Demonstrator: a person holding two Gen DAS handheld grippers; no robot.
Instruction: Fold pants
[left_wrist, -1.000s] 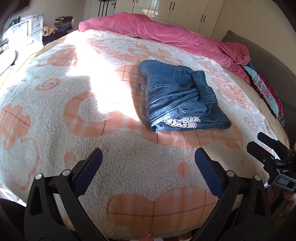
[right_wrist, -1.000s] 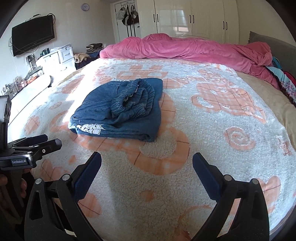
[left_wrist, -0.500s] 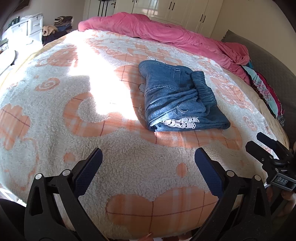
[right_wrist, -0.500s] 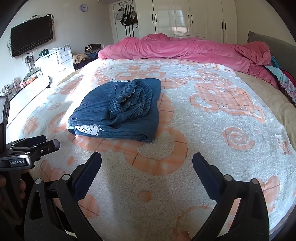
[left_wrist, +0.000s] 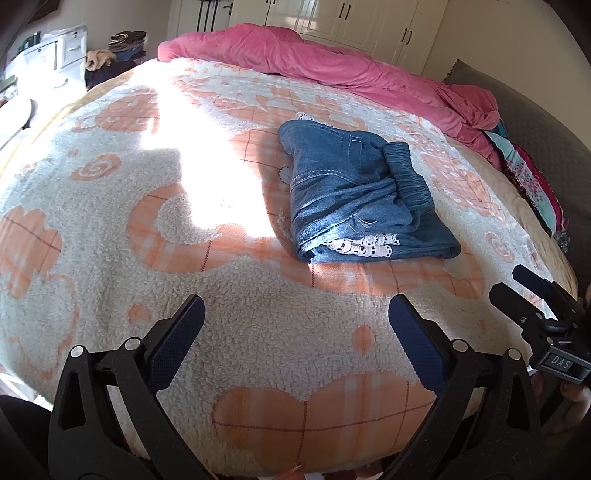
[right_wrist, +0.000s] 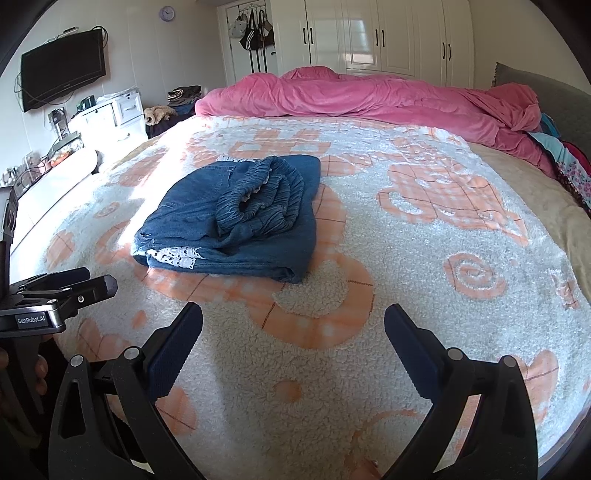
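Note:
Blue denim pants (left_wrist: 354, 195) with white lace trim lie folded in a compact bundle on the white and orange fleece blanket (left_wrist: 110, 221); they also show in the right wrist view (right_wrist: 240, 221). My left gripper (left_wrist: 295, 332) is open and empty, held back from the pants near the bed's front edge. My right gripper (right_wrist: 293, 332) is open and empty, also short of the pants. Each gripper shows at the edge of the other's view, the right one (left_wrist: 532, 302) and the left one (right_wrist: 62, 291).
A pink duvet (right_wrist: 369, 96) is bunched along the far side of the bed. Colourful clothes (left_wrist: 532, 184) lie at the right by a grey headboard (left_wrist: 535, 122). White drawers (right_wrist: 110, 114), a wall television (right_wrist: 62, 70) and wardrobes (right_wrist: 388, 37) stand beyond.
Both grippers have drawn back slightly from the pants and stay open. The pants have not moved.

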